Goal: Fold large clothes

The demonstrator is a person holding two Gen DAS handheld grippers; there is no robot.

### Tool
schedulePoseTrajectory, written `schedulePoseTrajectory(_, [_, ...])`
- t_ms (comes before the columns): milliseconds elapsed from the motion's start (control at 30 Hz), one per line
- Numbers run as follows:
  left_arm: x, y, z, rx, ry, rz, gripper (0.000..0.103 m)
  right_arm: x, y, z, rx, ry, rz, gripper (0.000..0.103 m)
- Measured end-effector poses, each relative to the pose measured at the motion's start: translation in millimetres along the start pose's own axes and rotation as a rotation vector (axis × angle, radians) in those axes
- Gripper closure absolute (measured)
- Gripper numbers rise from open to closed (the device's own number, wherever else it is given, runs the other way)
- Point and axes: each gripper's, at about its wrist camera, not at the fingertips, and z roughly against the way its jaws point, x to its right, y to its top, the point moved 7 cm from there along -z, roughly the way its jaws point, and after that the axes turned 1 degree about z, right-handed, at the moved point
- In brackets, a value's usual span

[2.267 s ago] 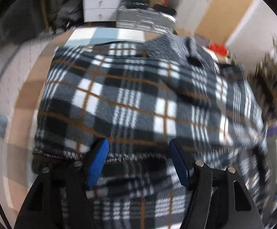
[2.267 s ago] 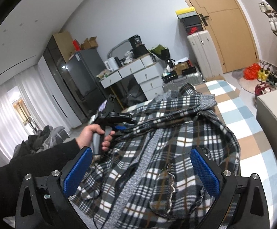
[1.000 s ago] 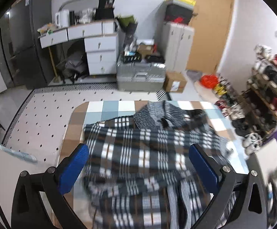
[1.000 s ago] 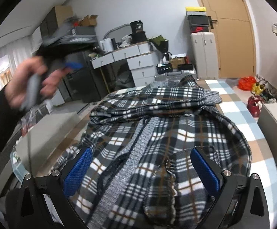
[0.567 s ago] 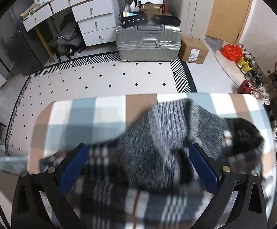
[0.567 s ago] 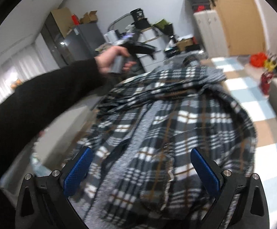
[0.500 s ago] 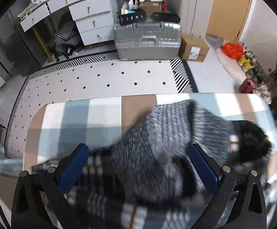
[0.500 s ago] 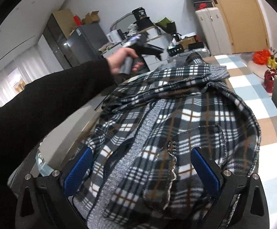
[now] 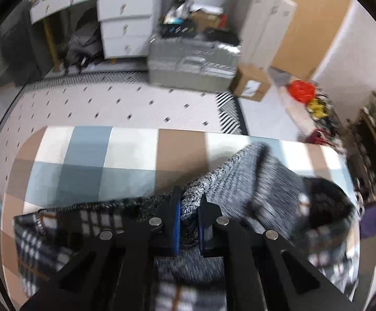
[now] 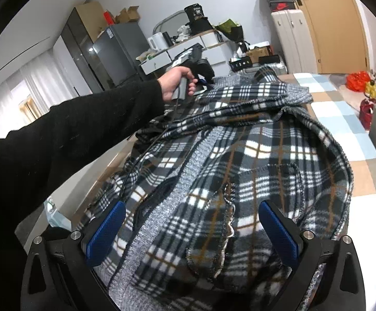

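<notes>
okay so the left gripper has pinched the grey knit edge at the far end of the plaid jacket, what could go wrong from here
The left gripper pinches only a narrow fold of the grey knit collar, so it may slip out when pulled. The right gripper is open and holds nothing, so the plaid jacket could drag across the checked tablecloth as one bunched heap rather than folding. A cable lies over the fabric and might snag.

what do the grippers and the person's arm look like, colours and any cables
Each gripper is matte black with silver round bolts and ribbed blue pads: the left gripper and the right gripper match. The left hand is bare, grips a grey handle, and has a black long sleeve. A thin black cable trails from the handle.
</notes>
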Motion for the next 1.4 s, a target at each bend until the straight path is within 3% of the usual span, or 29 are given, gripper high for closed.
schedulePoseTrajectory(300, [6, -57, 77, 0.135, -0.128, -0.104, 0.098, 1, 7, -6, 0.029, -0.113, 0.046, 0.000])
schedulePoseTrajectory(367, [0, -66, 82, 0.159, -0.168, -0.068, 0.098, 2, 16, -8, 0.044, -0.174, 0.069, 0.000])
schedulePoseTrajectory(467, [-9, -66, 73, 0.126, -0.239, 0.001, 0.098, 1, 49, -9, 0.055, -0.215, 0.091, 0.000])
schedulePoseTrajectory(533, [-12, -62, 71, 0.118, -0.261, 0.025, 0.098, 2, 87, -14, 0.081, -0.218, 0.139, 0.000])
schedulePoseTrajectory(567, [-13, -59, 71, 0.119, -0.272, 0.034, 0.098, 8, 114, -22, 0.093, -0.262, 0.161, 0.000])
schedulePoseTrajectory(700, [-11, -55, 74, 0.109, -0.299, 0.027, 0.098, 28, 204, -85, 0.048, -0.351, 0.276, 0.000])
schedulePoseTrajectory(833, [-15, -48, 72, 0.113, -0.348, 0.062, 0.098, 46, 262, -180, -0.100, -0.377, 0.404, 0.000])
schedulePoseTrajectory(933, [-17, -46, 69, 0.112, -0.402, 0.110, 0.099, 69, 284, -233, -0.149, -0.398, 0.323, 0.001])
schedulePoseTrajectory(1067, [-11, -44, 64, 0.121, -0.410, 0.055, 0.098, 89, 295, -281, -0.193, -0.382, 0.249, 0.004])
schedulePoseTrajectory(1167, [-11, -46, 59, 0.111, -0.428, 0.050, 0.098, 102, 300, -308, -0.221, -0.512, 0.332, 0.005])
schedulePoseTrajectory(1200, [-12, -46, 58, 0.108, -0.433, 0.052, 0.098, 107, 298, -318, -0.249, -0.525, 0.339, 0.007])
schedulePoseTrajectory(1233, [-12, -46, 57, 0.101, -0.437, 0.052, 0.098, 109, 296, -326, -0.268, -0.520, 0.337, 0.017])
schedulePoseTrajectory(1267, [-11, -47, 55, 0.091, -0.441, 0.052, 0.098, 111, 293, -335, -0.288, -0.510, 0.334, 0.035])
schedulePoseTrajectory(1300, [-12, -47, 55, 0.092, -0.439, 0.052, 0.099, 112, 290, -339, -0.303, -0.500, 0.327, 0.045])
schedulePoseTrajectory(1367, [-13, -48, 56, 0.094, -0.428, 0.043, 0.099, 112, 286, -343, -0.318, -0.491, 0.301, 0.086])
schedulePoseTrajectory(1400, [-13, -49, 59, 0.094, -0.423, 0.045, 0.099, 111, 286, -338, -0.306, -0.517, 0.311, 0.091])
